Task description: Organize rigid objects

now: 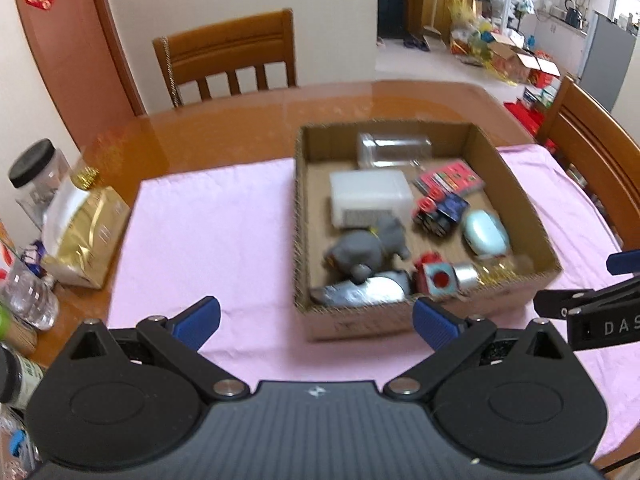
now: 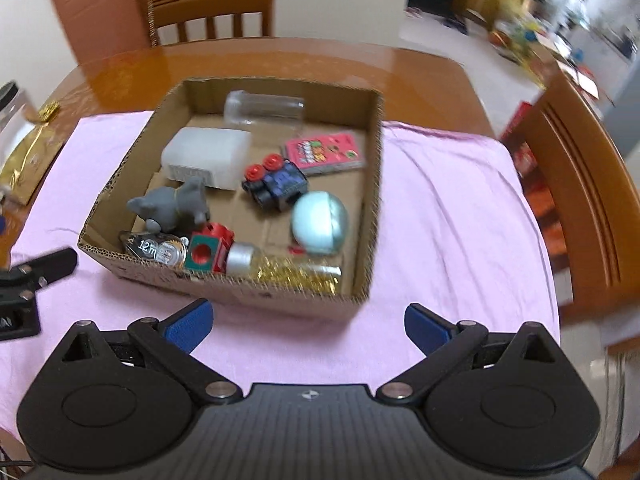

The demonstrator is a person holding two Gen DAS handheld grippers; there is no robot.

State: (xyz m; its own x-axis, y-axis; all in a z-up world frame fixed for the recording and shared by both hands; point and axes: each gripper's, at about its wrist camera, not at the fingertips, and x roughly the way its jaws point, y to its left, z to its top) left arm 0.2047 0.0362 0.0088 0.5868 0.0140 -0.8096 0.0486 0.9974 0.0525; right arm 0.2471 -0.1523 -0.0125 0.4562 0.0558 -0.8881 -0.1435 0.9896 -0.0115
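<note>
The wooden worktop (image 2: 256, 56) is covered by a pink cloth (image 2: 448, 216). An open cardboard box (image 2: 248, 288) is set on the cloth, at about 11 o'clock of the right tool (image 2: 306, 322) and 1 o'clock of the left tool (image 1: 316, 318). Both tools are seen released, spread wide with nothing between the blue pads. Inside the box, a white container (image 2: 206, 156) is placed at 10 o'clock, a clear jar (image 2: 264, 108) at 12, a grey toy animal (image 2: 172, 204) at 8, a pale blue oval case (image 2: 320, 218) at 4, and a red block (image 2: 206, 252) at 6.
</note>
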